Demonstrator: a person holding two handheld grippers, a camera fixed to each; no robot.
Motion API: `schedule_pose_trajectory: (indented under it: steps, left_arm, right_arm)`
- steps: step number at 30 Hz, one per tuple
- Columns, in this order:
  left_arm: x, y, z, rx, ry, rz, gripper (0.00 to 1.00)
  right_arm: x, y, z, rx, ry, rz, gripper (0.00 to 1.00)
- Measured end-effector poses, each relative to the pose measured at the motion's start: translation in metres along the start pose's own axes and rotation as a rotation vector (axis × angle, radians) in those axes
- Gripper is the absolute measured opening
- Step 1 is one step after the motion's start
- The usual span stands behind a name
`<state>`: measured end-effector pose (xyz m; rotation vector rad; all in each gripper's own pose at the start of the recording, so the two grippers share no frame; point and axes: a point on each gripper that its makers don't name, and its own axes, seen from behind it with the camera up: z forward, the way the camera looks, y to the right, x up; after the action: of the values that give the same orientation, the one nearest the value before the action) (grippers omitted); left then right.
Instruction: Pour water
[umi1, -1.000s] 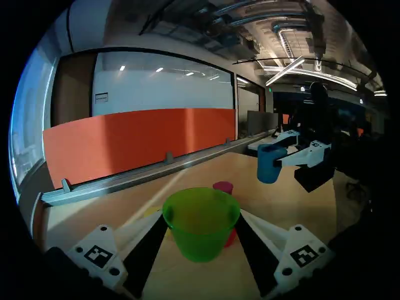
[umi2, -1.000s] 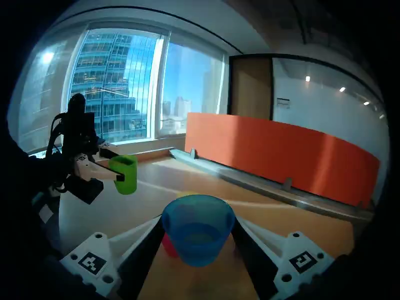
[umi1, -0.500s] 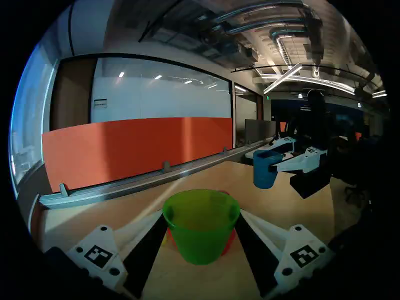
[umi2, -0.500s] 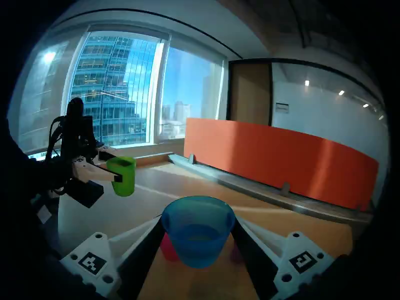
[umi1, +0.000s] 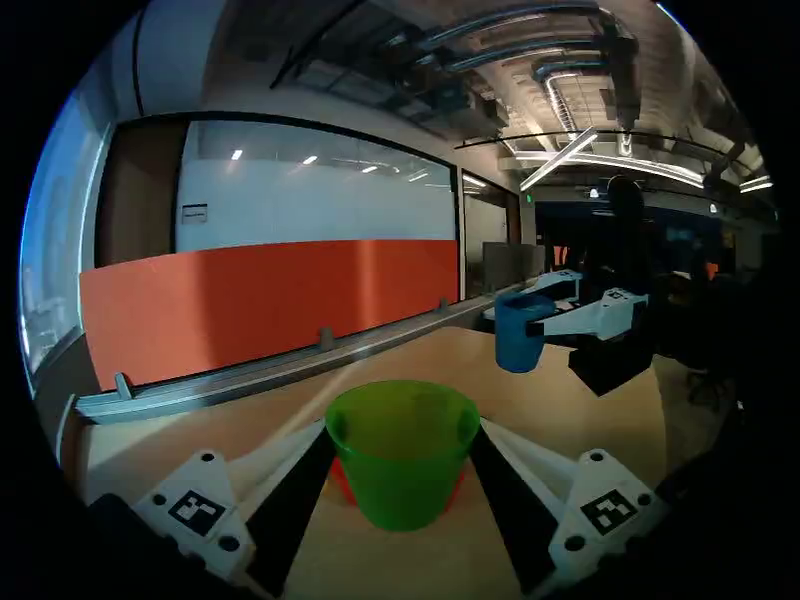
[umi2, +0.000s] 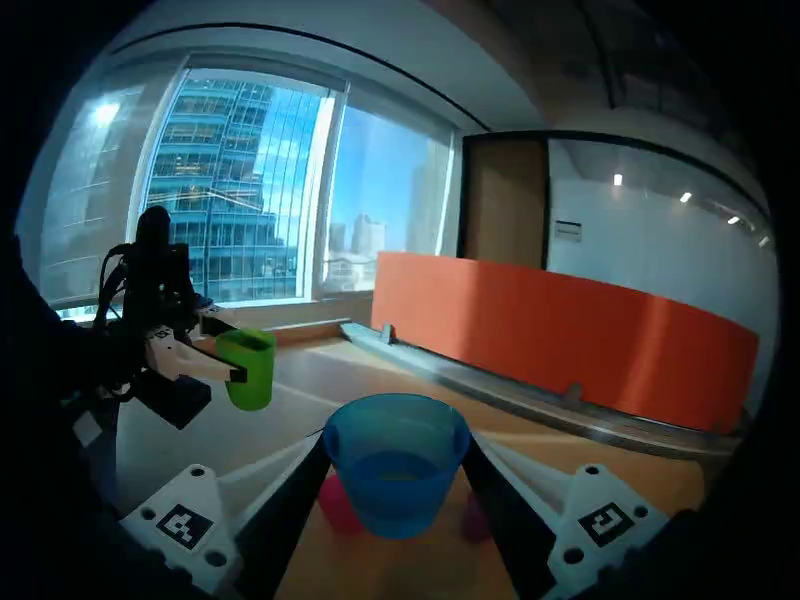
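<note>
Left gripper view, nearest first. Left gripper (umi1: 403, 432) clamped on the green cup (umi1: 403, 475), one finger on each side of the wall. Cup upright, rim level, looks empty.

Change over the last second: the red cup (umi1: 341, 482) stood clear above the green rim. Now it sits behind the green cup, and just slivers of it peek out low on either side. The table (umi1: 600, 400) also takes up less of the view. Judged: the left gripper has come up and levelled off.

Farther out over the table, the right gripper (umi1: 530, 322) grips the blue cup (umi1: 517, 342), upright. It has drifted across towards the middle of the view, so the two cups are nearer each other than a second ago, but not close. Orange panel (umi1: 270, 300) beyond, as before.

Right gripper view, nearest first. Fingers closed on the blue cup; water (umi2: 398, 478) lies low inside it, surface level. Pink shows behind the cup at both lower sides, where a second ago it was on one side. Cannot tell whether that is one cup or two. To the side, farther off, the left gripper holds the green cup in much the same place. Window (umi2: 230, 200) behind.

Meaning for the task: this is approach only. Neither cup is tilted and all the water sits in the blue cup. Pour not yet begun; the blue rim needs to get over the green mouth first
</note>
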<state>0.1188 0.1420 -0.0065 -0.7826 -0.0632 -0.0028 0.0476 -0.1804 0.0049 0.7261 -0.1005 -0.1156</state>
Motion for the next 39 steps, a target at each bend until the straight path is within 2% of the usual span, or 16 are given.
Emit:
schedule_pose_trajectory:
  steps: [6, 15, 21, 30, 39]
  left_arm:
    - [0.003, 0.006, 0.0, -0.007, 0.012, 0.013, 0.88]
    - [0.003, 0.011, 0.002, -0.002, 0.017, 0.047, 0.88]
    - [0.002, 0.018, 0.004, -0.01, 0.024, 0.051, 0.87]
    - [0.002, 0.028, 0.006, -0.024, 0.028, 0.051, 0.87]
    - [0.007, 0.035, 0.007, -0.029, 0.046, 0.044, 0.87]
  right_arm:
    - [0.009, -0.003, 0.005, 0.009, 0.019, 0.0, 0.91]
    - [0.02, -0.008, 0.01, 0.023, 0.033, -0.029, 0.91]
    - [0.028, -0.009, 0.012, 0.029, 0.04, -0.05, 0.91]
    - [0.042, -0.013, 0.017, 0.039, 0.052, -0.108, 0.91]
    - [0.058, -0.021, 0.022, 0.055, 0.062, -0.194, 0.91]
